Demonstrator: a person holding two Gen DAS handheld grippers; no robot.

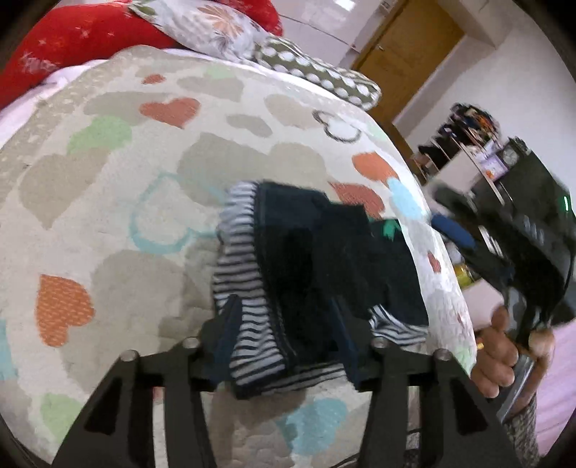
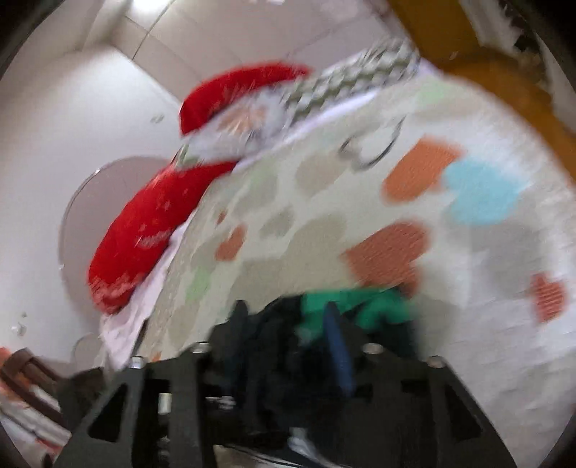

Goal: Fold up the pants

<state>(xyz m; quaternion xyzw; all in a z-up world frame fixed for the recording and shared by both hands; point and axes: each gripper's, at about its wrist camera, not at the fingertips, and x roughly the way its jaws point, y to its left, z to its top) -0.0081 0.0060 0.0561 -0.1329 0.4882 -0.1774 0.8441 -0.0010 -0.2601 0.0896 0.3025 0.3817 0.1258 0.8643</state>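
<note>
Here's the left gripper [image 1: 288, 345] low over the bed, its two fingers standing apart with the pants [image 1: 309, 288] bunched between them. Dark navy cloth, striped black-and-white lining turned out along the near and left edges, the whole heap lying on the heart-patterned bedspread [image 1: 126, 216] close to its right-hand edge. The fingers flank the cloth but are not pressed onto it.

Off to the right in that same view, the right gripper [image 1: 518, 234] hangs beyond the bed's edge, gripped by a hand [image 1: 504, 352]; blur hides its finger gap there.

From the right wrist view, everything smears. The right gripper [image 2: 288, 345] points at the dark pants [image 2: 273, 338], with a patch of green [image 2: 360, 306] showing on the pile just past the fingertips. Cloth sits between the fingers, yet whether they pinch it I cannot tell.

Further up the bed: a red pillow [image 1: 72, 39], a floral pillow [image 1: 205, 25], and a spotted pillow [image 1: 316, 72].
</note>
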